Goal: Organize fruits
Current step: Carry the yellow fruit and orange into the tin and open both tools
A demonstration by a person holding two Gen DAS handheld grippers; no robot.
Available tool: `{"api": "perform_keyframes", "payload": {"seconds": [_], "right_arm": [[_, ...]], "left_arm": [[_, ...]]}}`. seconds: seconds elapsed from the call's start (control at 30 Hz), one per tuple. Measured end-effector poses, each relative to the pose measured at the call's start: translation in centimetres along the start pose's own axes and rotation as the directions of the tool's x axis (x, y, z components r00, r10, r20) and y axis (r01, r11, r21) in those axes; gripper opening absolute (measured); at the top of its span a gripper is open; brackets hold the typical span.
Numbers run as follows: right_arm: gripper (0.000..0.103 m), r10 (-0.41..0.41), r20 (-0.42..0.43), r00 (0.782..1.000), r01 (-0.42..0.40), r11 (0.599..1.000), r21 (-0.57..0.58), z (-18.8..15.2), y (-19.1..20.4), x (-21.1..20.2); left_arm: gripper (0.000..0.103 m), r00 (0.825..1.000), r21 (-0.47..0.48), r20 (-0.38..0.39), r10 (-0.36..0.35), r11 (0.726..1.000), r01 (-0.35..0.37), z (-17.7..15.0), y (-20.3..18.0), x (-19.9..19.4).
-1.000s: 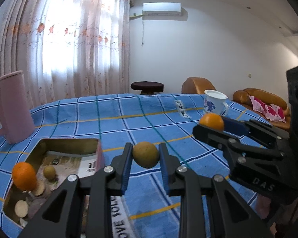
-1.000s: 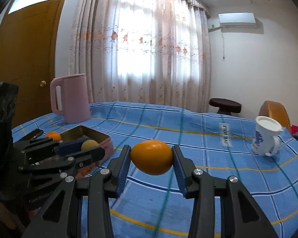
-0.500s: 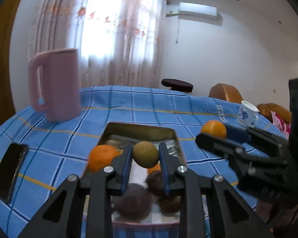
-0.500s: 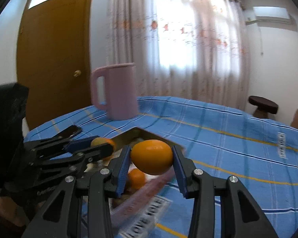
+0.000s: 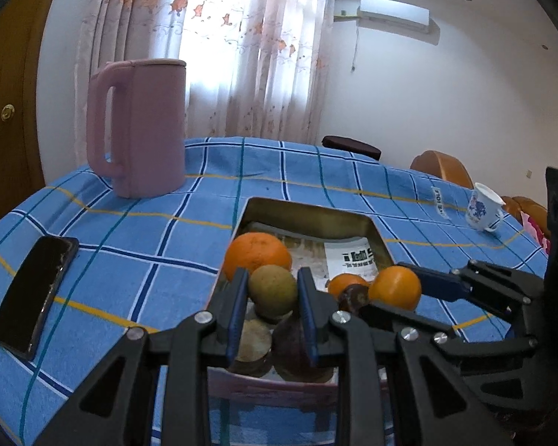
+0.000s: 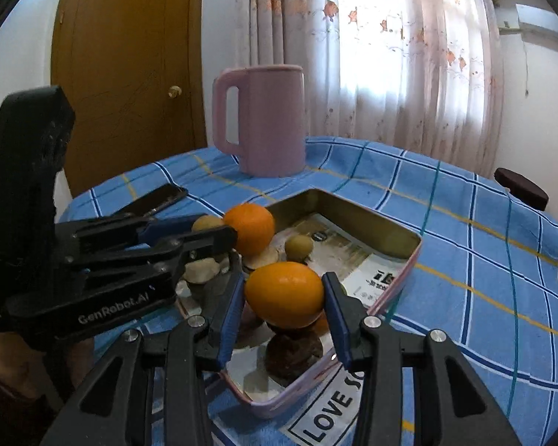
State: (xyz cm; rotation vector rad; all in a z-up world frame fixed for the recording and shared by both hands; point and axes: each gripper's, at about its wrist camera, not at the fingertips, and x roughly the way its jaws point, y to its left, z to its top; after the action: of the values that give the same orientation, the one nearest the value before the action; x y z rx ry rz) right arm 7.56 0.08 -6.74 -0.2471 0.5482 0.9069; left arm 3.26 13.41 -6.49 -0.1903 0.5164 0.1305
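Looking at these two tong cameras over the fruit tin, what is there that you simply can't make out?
- Left view: the near end of the tin is hidden behind the left tongs and the brownish-green fruit they grip.
- Right view: the dark fruit is partly covered by the held orange fruit in the right tongs; its kind is unclear.
- Left view: the cup's blue pattern is too small to read.
- Right view: the phone is partly behind the left tongs.

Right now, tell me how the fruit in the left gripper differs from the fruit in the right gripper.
The left gripper holds a brownish-green fruit; the right gripper holds an orange fruit. The brownish-green fruit looks dull and roundish, the orange fruit glossy and egg-shaped. Both are clamped between blue pads above the tin tray.
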Motion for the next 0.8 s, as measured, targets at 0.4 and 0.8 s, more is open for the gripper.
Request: {"api": "perform_keyframes", "payload": {"seconds": [0.4, 0.8], "right_arm": [[0.053, -0.007, 0.034, 0.999, 0.007, 1.000, 0.015, -0.1, -0.3, -0.8], [0.061, -0.143, 0.065, 0.988, 0.139, 0.989, 0.054, 0.3, -1.8, -3.2]], "left_arm": [[0.069, 0.999, -0.001, 0.044, 0.029, 1.000, -0.029, 0.3, 0.1, -1.5], [0.079, 0.996, 0.023, 0.080, 0.037, 0.999, -0.039, 0.8, -0.9, -2.9]]}}
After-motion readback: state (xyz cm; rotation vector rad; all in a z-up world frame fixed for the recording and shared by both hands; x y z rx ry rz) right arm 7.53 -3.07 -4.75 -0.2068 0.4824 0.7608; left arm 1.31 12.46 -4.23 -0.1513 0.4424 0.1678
